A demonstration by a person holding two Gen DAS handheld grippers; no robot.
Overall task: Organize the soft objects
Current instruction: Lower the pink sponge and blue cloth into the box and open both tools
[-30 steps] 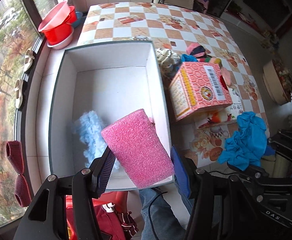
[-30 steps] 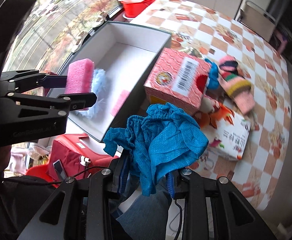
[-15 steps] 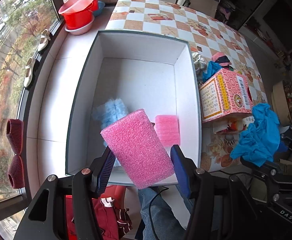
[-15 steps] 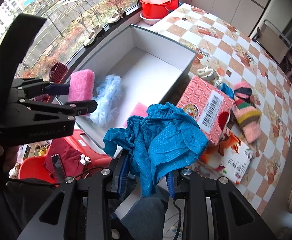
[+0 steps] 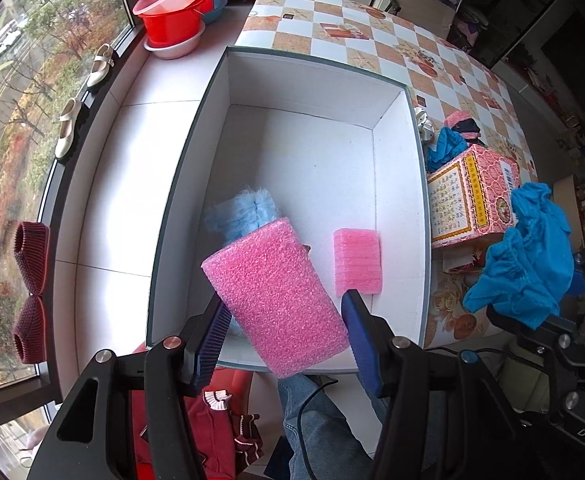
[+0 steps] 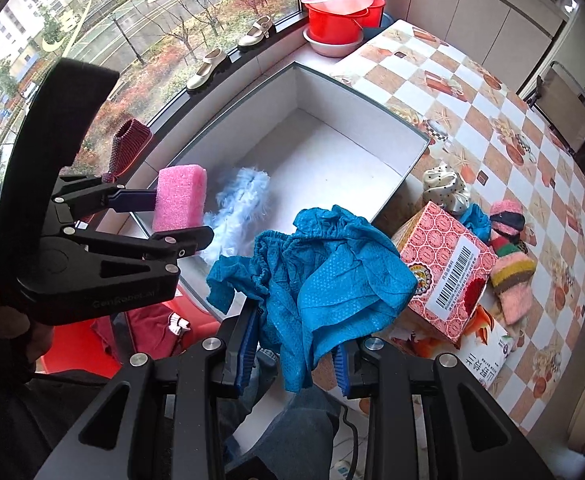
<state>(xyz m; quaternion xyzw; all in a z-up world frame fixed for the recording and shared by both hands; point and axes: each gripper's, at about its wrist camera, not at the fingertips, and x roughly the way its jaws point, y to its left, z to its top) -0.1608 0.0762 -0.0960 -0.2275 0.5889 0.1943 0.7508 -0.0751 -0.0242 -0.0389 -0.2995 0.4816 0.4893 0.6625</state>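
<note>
While clamped in the left gripper [image 5: 282, 330], the pink foam block [image 5: 276, 300] hangs over the near end of the white box [image 5: 312, 160], above a fluffy blue item [image 5: 242, 210] & a small pink sponge [image 5: 358, 262] (sponge hidden in rt view). Right gripper [image 6: 294, 354] is clamped on blue cloth [image 6: 316, 272], which blocks the box's near corner; patterned carton [image 6: 446, 272] sits beside it on the table [image 6: 472, 92].

Bright, even daylight from the window [image 5: 24, 92] – sharp focus, soft shadows, heavy fisheye bending at edges.
</note>
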